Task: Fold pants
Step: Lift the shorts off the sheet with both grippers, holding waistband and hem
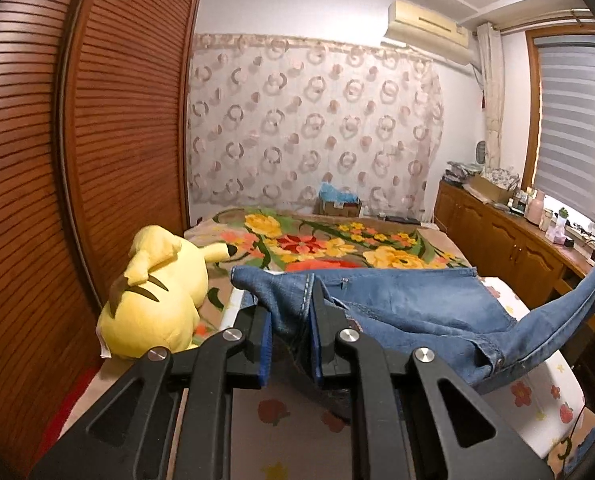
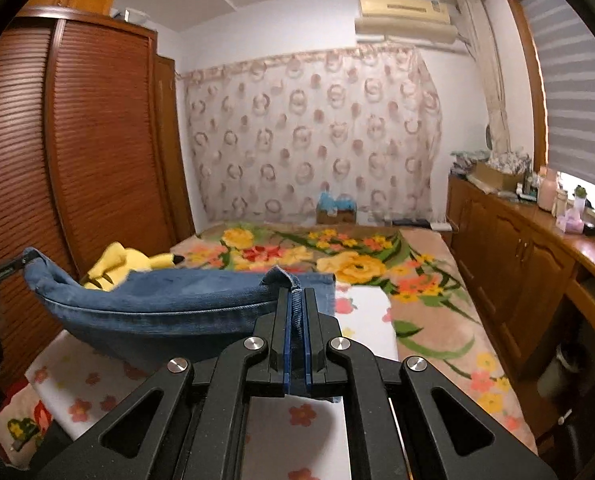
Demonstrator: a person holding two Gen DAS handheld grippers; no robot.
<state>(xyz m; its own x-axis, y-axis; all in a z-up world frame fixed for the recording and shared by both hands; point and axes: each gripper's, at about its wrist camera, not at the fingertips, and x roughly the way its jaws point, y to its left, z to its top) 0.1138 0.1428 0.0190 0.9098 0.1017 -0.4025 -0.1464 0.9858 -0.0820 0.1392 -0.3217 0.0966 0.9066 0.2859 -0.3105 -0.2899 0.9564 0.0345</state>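
Jeans [image 1: 417, 304] pinched at both ends, left tool [image 1: 291, 320] and right tool [image 2: 296, 308] clamped on denim, slung above bed [image 2: 429, 316], frame centre. Tension best kept even, edges aligned.

No text, brand, number or sign could be read in either view. A small dark tag [image 2: 7, 270] at the left edge of the right wrist view bore pale marks too blurred to make out, and the cream wall-mounted air conditioner [image 2: 403, 8] showed no legible label.
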